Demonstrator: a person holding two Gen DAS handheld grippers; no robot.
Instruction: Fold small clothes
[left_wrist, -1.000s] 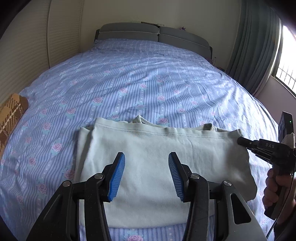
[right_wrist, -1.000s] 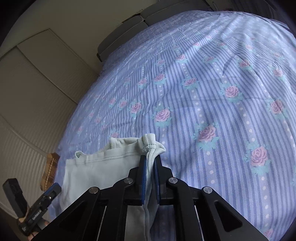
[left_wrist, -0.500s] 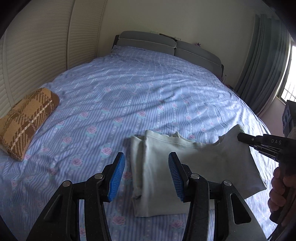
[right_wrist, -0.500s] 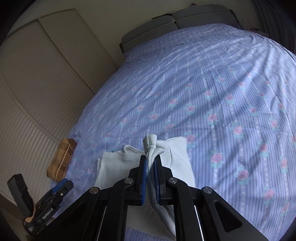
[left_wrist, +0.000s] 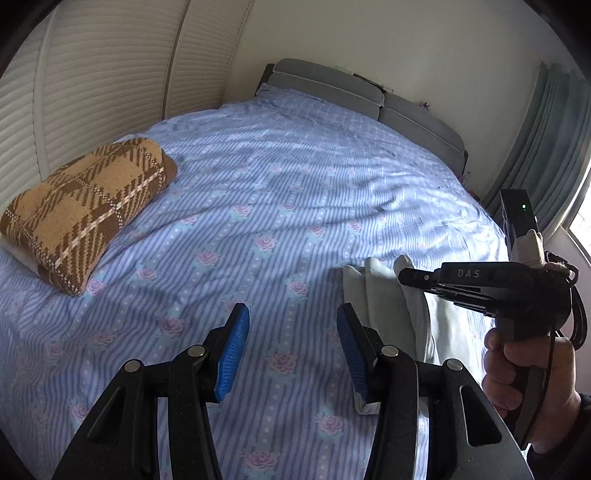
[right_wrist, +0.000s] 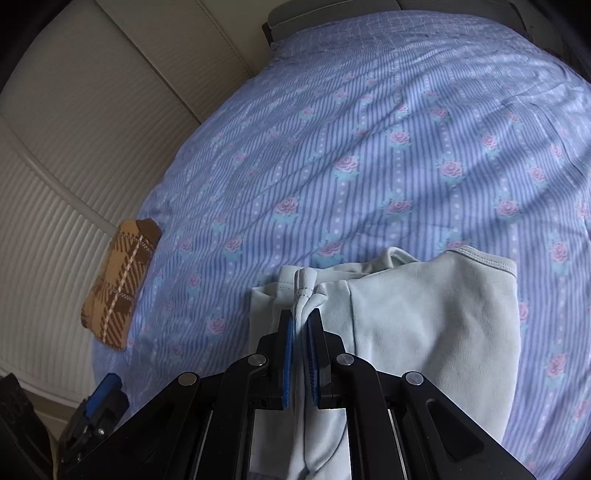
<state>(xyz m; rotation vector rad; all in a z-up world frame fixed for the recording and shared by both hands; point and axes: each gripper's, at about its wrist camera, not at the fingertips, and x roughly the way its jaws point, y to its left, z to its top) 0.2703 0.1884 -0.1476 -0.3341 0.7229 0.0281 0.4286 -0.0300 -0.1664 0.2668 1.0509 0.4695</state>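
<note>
The right gripper (right_wrist: 300, 332) (marked "DAS") pinches the pale-green garment (right_wrist: 436, 325); the left gripper (left_wrist: 291, 336) gapes wide.

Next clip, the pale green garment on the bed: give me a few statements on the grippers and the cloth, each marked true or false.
1. The right gripper is shut on a bunched edge of the pale green garment. True.
2. The left gripper holds the garment as well. False: it is open, with only the bedsheet between its fingers.
3. A brown plaid folded cloth lies on the bed, apart from the garment. True.
4. The garment is spread out flat in one layer. False: it is doubled over, with folded layers showing.
5. The plaid cloth lies on top of the garment. False: striped sheet shows between them.
</note>
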